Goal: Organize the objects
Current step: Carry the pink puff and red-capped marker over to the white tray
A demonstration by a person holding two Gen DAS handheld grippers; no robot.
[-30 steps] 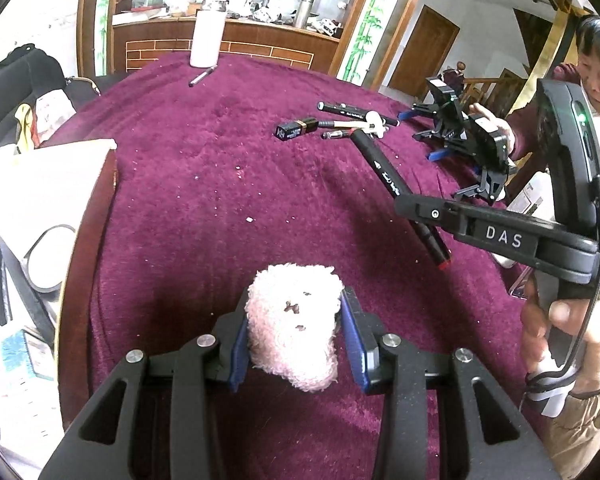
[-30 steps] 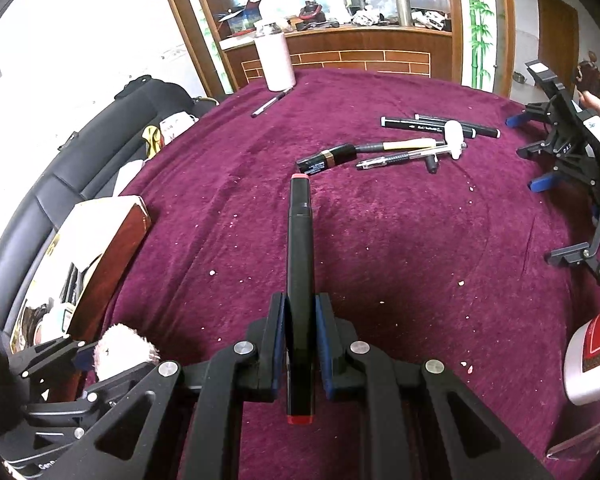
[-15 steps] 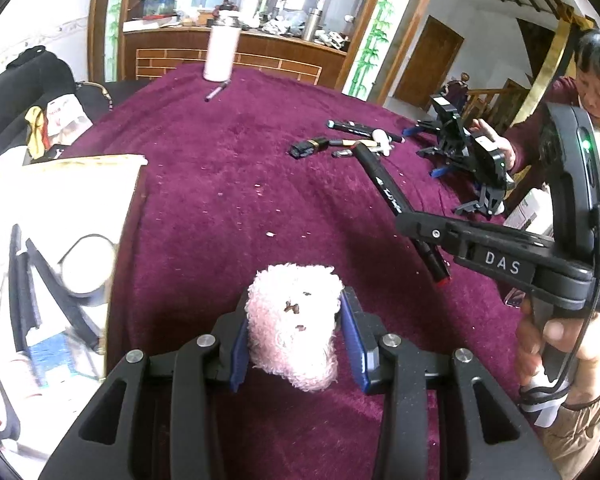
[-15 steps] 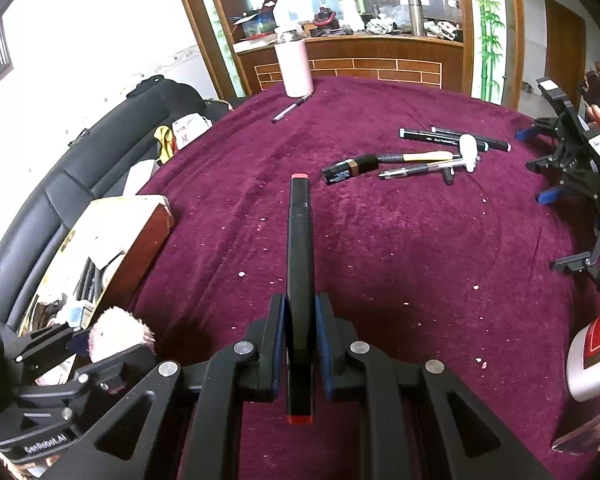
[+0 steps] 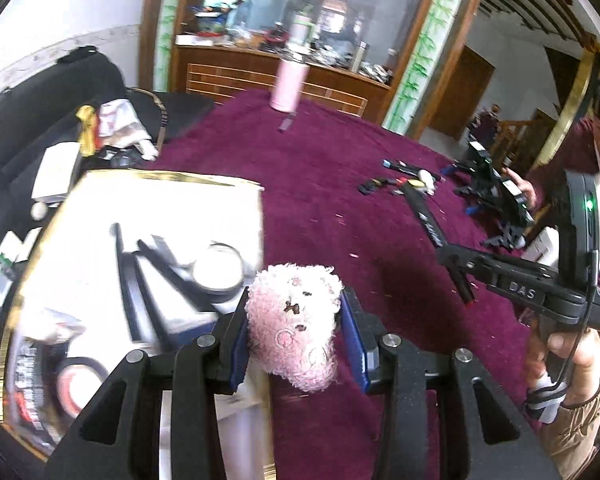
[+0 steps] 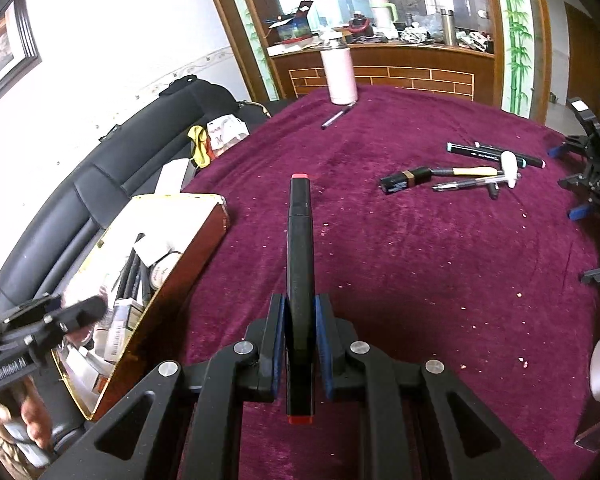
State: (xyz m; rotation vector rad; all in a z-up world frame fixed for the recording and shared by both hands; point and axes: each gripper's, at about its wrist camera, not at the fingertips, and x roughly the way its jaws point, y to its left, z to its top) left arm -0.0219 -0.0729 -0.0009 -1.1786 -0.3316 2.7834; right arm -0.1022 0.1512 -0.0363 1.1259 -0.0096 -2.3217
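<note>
Left gripper (image 5: 294, 330) clamps pink plush toy (image 5: 296, 320) above box (image 5: 220, 184) edge; right gripper (image 6: 300, 336) pinches black marker (image 6: 299, 280).

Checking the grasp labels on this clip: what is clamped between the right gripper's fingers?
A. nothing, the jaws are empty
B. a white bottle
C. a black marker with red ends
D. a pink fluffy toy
C: in the right wrist view the right gripper has its blue pads closed on a black marker with red ends, which lies along the fingers; the pink fluffy toy sits in the left gripper.
</note>
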